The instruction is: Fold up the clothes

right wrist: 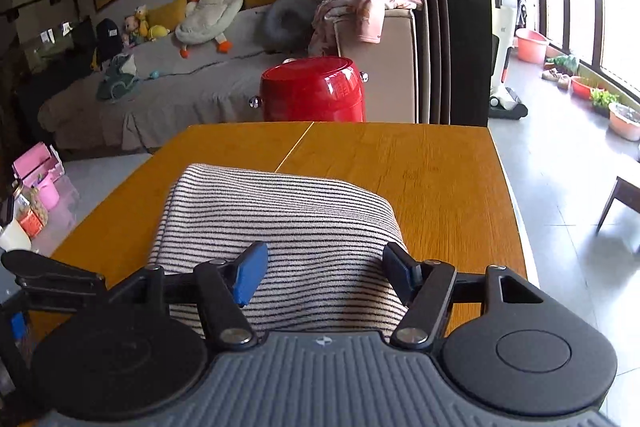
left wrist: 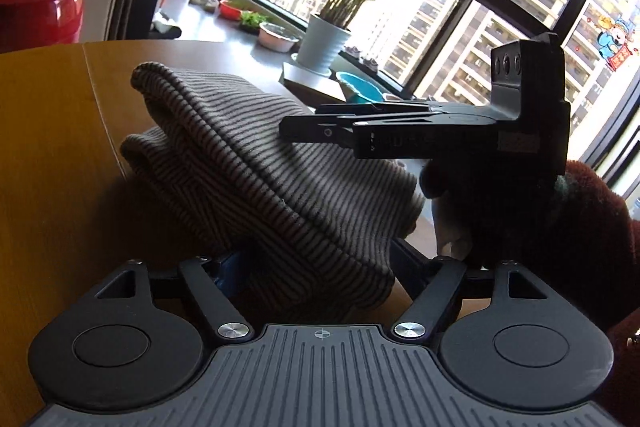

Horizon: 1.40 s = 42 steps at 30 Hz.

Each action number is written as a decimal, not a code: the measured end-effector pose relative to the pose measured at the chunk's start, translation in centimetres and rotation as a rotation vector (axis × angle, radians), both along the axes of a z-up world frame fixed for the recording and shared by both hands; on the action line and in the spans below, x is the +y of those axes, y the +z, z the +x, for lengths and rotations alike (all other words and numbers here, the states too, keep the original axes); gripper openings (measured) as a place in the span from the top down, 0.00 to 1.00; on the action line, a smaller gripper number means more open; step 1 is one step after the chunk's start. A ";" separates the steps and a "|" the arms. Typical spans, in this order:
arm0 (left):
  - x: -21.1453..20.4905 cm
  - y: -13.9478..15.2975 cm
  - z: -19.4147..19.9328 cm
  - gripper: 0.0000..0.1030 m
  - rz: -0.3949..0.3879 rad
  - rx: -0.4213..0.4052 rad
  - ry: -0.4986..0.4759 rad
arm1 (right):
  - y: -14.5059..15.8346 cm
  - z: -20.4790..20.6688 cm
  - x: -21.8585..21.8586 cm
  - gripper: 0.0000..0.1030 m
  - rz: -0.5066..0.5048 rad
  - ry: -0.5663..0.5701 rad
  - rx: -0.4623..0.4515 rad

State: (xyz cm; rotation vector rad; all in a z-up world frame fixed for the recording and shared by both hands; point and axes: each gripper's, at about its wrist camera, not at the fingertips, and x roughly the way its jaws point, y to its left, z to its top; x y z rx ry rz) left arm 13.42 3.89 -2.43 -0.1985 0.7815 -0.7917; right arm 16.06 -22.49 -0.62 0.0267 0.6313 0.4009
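Note:
A folded garment with thin black stripes [right wrist: 276, 223] lies on the wooden table [right wrist: 420, 163]. It also shows in the left wrist view [left wrist: 248, 163] as a thick folded bundle. My right gripper [right wrist: 324, 275] is open, its blue-padded fingers [right wrist: 252, 277] spread over the near edge of the garment. My left gripper [left wrist: 316, 267] is open wide, with the garment's near corner draped between its fingers, which the cloth mostly hides. The right gripper shows from the side in the left wrist view [left wrist: 424, 135], hovering just over the garment's right end.
A red bin [right wrist: 312, 93] stands beyond the table's far edge, with a sofa [right wrist: 160, 83] behind it. A potted plant [left wrist: 324, 43] and basins sit by the windows. The table's right edge [right wrist: 516, 195] drops to tiled floor.

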 end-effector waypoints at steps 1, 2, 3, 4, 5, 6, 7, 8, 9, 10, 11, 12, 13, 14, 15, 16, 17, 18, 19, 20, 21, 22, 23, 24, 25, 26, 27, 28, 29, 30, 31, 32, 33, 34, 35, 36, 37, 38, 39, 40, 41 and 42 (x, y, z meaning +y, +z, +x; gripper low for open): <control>0.6 0.3 0.1 0.21 -0.011 -0.002 0.019 | 0.2 -0.4 -0.1 0.36 -0.014 0.004 -0.005; 1.3 0.5 0.4 0.20 -0.017 -0.007 0.047 | 0.5 -1.1 -0.4 0.36 -0.022 0.004 -0.018; 1.9 0.8 0.7 0.20 -0.023 -0.009 0.081 | 0.7 -1.9 -0.6 0.36 -0.027 0.009 -0.029; 2.4 0.9 1.1 0.21 -0.031 -0.006 0.111 | 0.9 -2.6 -0.9 0.36 -0.032 0.014 -0.041; 2.9 0.9 1.6 0.23 -0.042 0.004 0.141 | 1.1 -3.4 -1.1 0.36 -0.032 0.033 -0.044; 3.1 0.8 2.1 0.28 -0.049 0.016 0.162 | 0.8 -4.0 -0.9 0.36 -0.041 0.056 -0.035; 3.2 0.6 2.7 0.34 -0.053 0.027 0.177 | 0.5 -4.6 -0.7 0.34 -0.051 0.079 -0.026; 3.1 0.3 3.1 0.38 -0.047 0.036 0.187 | -0.1 -5.2 -0.2 0.32 -0.103 0.089 -0.038; 2.8 0.0 3.5 0.42 -0.036 0.044 0.193 | -0.6 -5.7 0.4 0.30 -0.159 0.094 -0.061; 2.6 -0.3 3.9 0.42 -0.024 0.052 0.200 | -1.1 -6.3 1.0 0.28 -0.216 0.099 -0.085; 2.5 -0.4 4.0 0.42 -0.015 0.051 0.203 | -1.6 -6.8 1.5 0.28 -0.273 0.104 -0.108; 2.4 -0.5 4.0 0.42 -0.008 0.046 0.205 | -1.4 -7.0 1.7 0.28 -0.276 0.101 -0.110; 2.3 -0.6 4.1 0.42 -0.001 0.041 0.206 | -0.8 -7.3 1.7 0.28 -0.264 0.107 -0.114; 2.4 -0.5 4.1 0.42 -0.003 0.041 0.207 | -0.2 -7.6 1.8 0.28 -0.252 0.112 -0.117; 2.6 -0.4 4.1 0.42 -0.011 0.042 0.208 | 0.3 -8.3 2.2 0.28 -0.232 0.155 -0.136; 2.7 -0.4 4.1 0.42 -0.016 0.044 0.208 | 0.9 -9.0 2.6 0.27 -0.212 0.199 -0.156; 2.8 -0.5 4.1 0.41 -0.019 0.046 0.208 | 1.4 -9.7 3.0 0.25 -0.191 0.243 -0.176; 2.8 -0.5 4.1 0.41 -0.021 0.047 0.208 | 2.0 -10.4 3.4 0.21 -0.170 0.287 -0.196; 2.7 -0.5 4.1 0.41 -0.022 0.048 0.207 | 2.0 -10.9 4.2 0.20 -0.178 0.328 -0.209; 2.7 -0.5 4.0 0.40 -0.023 0.048 0.208 | 1.6 -11.4 5.4 0.20 -0.219 0.353 -0.227; 2.7 -0.5 4.0 0.40 -0.023 0.046 0.210 | 1.2 -11.8 6.5 0.20 -0.261 0.378 -0.245; 2.7 -0.4 3.9 0.39 -0.023 0.044 0.213 | 0.5 -11.9 7.5 0.20 -0.317 0.380 -0.258; 2.9 -0.2 3.8 0.38 -0.022 0.040 0.218 | -0.2 -11.7 7.9 0.21 -0.351 0.365 -0.257; 3.1 -0.1 3.7 0.37 -0.020 0.036 0.222 | -0.8 -11.5 8.3 0.28 -0.385 0.351 -0.256; 3.4 0.0 3.6 0.35 -0.020 0.033 0.228 | -1.5 -11.3 8.7 0.42 -0.419 0.336 -0.255; 3.8 0.2 3.5 0.34 -0.021 0.031 0.235 | -1.3 -10.9 8.4 0.42 -0.400 0.322 -0.240; 4.2 0.2 3.4 0.33 -0.024 0.031 0.242 | -0.9 -10.6 8.0 0.42 -0.383 0.299 -0.237; 4.6 0.2 3.4 0.33 -0.029 0.035 0.251 | -0.5 -10.3 7.7 0.42 -0.366 0.277 -0.234; 4.9 0.0 3.5 0.33 -0.034 0.042 0.260 | -0.1 -10.1 7.3 0.42 -0.349 0.254 -0.231; 5.0 -0.1 3.6 0.33 -0.039 0.050 0.268 | 0.0 -9.8 7.1 0.43 -0.347 0.238 -0.225; 5.1 -0.3 3.8 0.33 -0.044 0.059 0.274 | -0.2 -9.8 6.9 0.43 -0.340 0.236 -0.218; 5.1 -0.5 3.9 0.33 -0.044 0.066 0.275 | -0.3 -9.8 6.7 0.43 -0.334 0.235 -0.210; 5.1 -0.7 3.9 0.32 -0.043 0.072 0.275 | -0.4 -9.8 6.5 0.43 -0.328 0.234 -0.202; 5.0 -0.8 3.9 0.32 -0.041 0.075 0.273 | -0.6 -9.8 6.3 0.42 -0.322 0.233 -0.194; 5.0 -0.9 3.9 0.31 -0.039 0.077 0.272 | -0.7 -9.8 6.1 0.41 -0.315 0.232 -0.186; 5.0 -0.9 3.9 0.31 -0.039 0.079 0.270 | -0.8 -9.8 5.9 0.40 -0.309 0.230 -0.178; 5.0 -0.9 3.9 0.31 -0.042 0.081 0.270 | -1.0 -9.9 5.7 0.40 -0.303 0.229 -0.170; 5.0 -0.8 4.0 0.31 -0.046 0.083 0.270 | -1.1 -9.9 5.5 0.40 -0.297 0.228 -0.163; 5.0 -0.7 4.0 0.31 -0.056 0.083 0.268 | -1.2 -9.9 5.3 0.40 -0.290 0.227 -0.155; 4.9 -0.5 4.1 0.31 -0.065 0.080 0.265 | -1.4 -9.9 5.1 0.40 -0.284 0.226 -0.147; 4.8 -0.4 4.0 0.32 -0.073 0.076 0.260 | -1.5 -9.9 4.9 0.39 -0.278 0.225 -0.139; 4.8 -0.2 4.0 0.32 -0.081 0.071 0.255 | -1.1 -10.0 4.4 0.39 -0.249 0.230 -0.132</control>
